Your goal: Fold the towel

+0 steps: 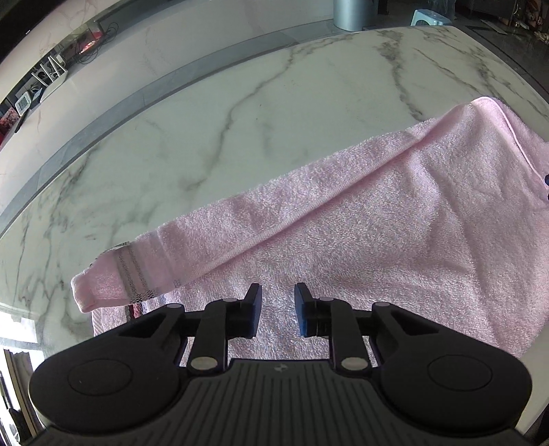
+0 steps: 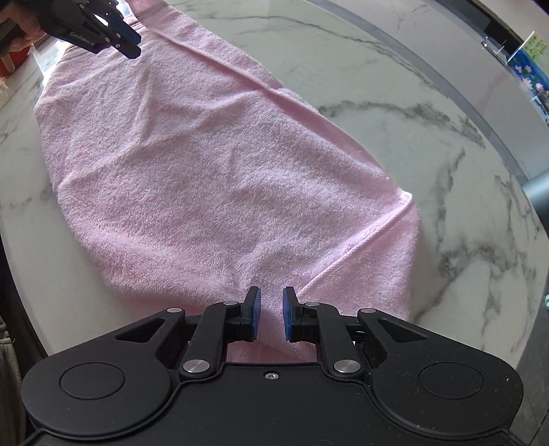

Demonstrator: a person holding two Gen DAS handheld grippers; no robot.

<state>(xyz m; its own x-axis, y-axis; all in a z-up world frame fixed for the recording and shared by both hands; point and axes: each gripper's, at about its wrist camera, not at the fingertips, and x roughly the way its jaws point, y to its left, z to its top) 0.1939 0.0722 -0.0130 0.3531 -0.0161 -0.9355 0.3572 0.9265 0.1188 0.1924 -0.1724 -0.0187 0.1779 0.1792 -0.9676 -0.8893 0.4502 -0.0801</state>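
A pink terry towel (image 1: pixel 377 223) lies spread on the white marble table (image 1: pixel 206 120). One long flap is folded over, and a striped end (image 1: pixel 130 271) points left. My left gripper (image 1: pixel 278 308) points steeply down at the towel's near part, its blue pads closed to a narrow gap with pink cloth between them. In the right wrist view the towel (image 2: pixel 206 171) runs away to the upper left, where the left gripper (image 2: pixel 128 43) touches its far end. My right gripper (image 2: pixel 271 314) pinches the near end, and creases run from its pads.
The rounded edge of the table (image 2: pixel 429 154) runs close by on the right, and its near rim sits under both grippers. A grey cylinder (image 1: pixel 353 13) and a pale blue stool (image 1: pixel 430 17) stand on the floor beyond. A hand (image 2: pixel 20 24) holds the left gripper.
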